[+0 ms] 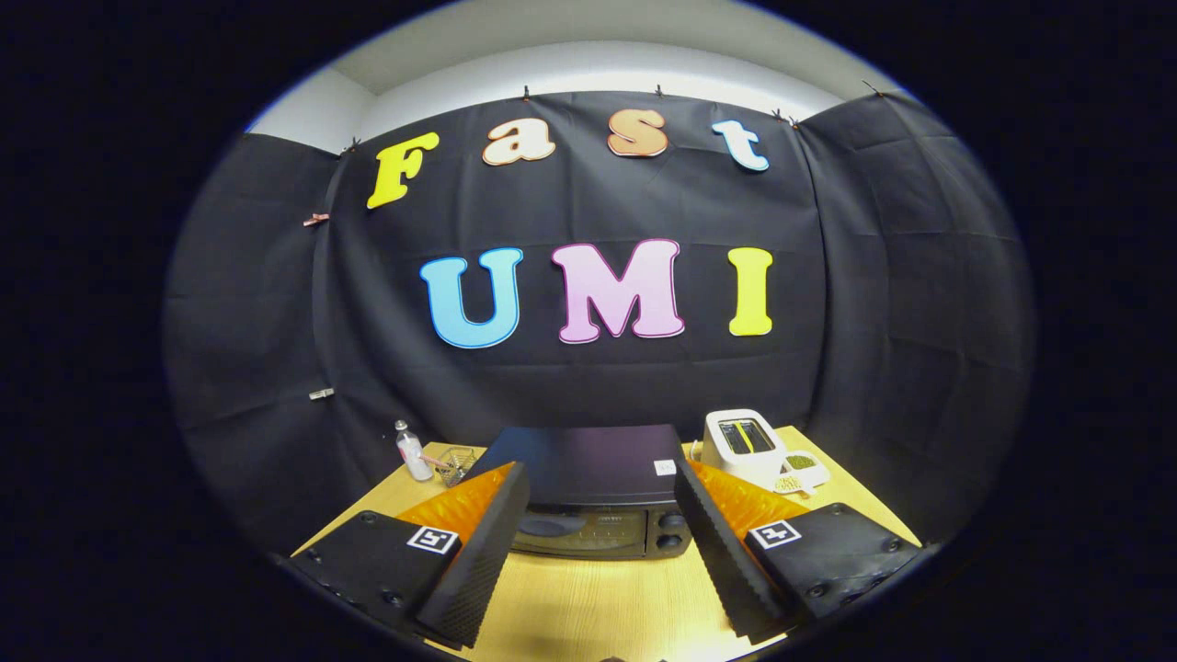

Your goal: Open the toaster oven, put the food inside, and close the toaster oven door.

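A black toaster oven stands on the wooden table, seen from above and in front, with its door shut and two knobs at the front right. My gripper is open, held above the table, and its two fingers frame the oven's front from either side without touching it. Nothing lies between the fingers. To the right of the oven, a small white dish holds greenish and pale food.
A white pop-up toaster stands behind the dish at the back right. At the back left are a small clear bottle and a little wire basket. The black cloth wall closes the table in behind and at both sides.
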Tool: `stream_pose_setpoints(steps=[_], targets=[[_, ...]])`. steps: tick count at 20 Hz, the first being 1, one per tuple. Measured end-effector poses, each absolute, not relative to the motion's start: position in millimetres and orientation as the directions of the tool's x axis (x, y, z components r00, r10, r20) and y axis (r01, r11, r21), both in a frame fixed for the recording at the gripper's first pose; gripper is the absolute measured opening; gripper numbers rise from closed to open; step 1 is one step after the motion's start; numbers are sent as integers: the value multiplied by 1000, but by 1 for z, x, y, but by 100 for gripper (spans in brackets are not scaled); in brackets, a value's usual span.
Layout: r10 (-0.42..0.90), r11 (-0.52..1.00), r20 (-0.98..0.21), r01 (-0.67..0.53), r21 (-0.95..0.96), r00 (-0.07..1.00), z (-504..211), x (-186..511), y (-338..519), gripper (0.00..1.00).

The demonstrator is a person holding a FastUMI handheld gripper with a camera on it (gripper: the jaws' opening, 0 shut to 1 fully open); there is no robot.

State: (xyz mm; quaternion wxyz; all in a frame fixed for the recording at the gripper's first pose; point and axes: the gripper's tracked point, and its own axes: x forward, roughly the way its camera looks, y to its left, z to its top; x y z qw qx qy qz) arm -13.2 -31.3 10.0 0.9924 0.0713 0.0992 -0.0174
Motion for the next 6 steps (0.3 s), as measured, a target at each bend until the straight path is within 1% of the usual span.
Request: stream_pose_setpoints(steps=[6], targets=[[-26, 992, -196, 50, 115, 980, 13, -15, -43, 99]])
